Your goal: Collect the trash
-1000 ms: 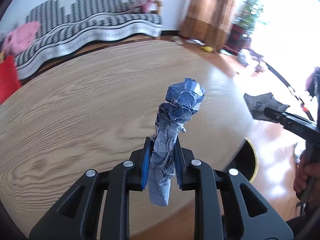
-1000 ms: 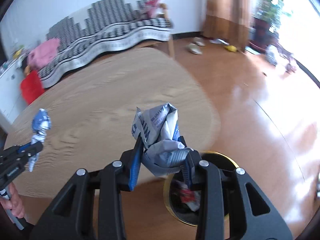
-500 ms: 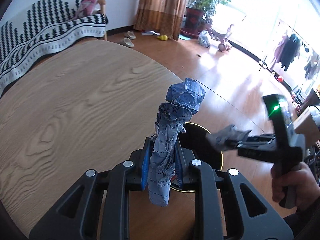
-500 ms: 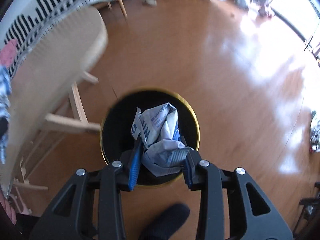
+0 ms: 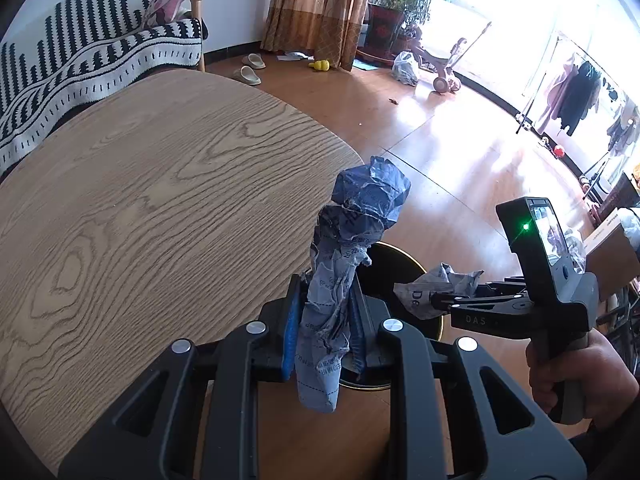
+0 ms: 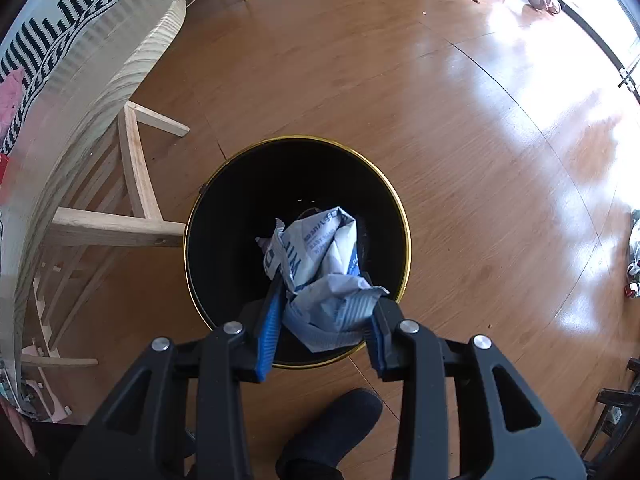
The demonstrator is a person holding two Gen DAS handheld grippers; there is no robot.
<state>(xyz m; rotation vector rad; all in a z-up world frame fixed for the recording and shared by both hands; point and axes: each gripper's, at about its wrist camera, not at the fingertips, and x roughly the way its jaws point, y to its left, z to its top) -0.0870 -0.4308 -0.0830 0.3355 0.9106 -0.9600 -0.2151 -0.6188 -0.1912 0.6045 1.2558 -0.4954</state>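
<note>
While left gripper [image 5: 324, 328] shows table [image 5: 160, 200], right gripper [image 6: 324, 316] shows bin [image 6: 224, 200].

Two crumpled wrappers [image 5: 344, 264] [image 6: 320, 268] (one per tongs); one black bin [image 6: 224, 240]; one wooden table [image 5: 140, 200]; two slippers [image 5: 250, 68].

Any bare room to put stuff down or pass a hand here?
The wooden table top is bare from the sofa side to its near edge. The floor right of the bin is bare. It is crowded at the bin: both claws, left and right, hold crumpled paper there.
</note>
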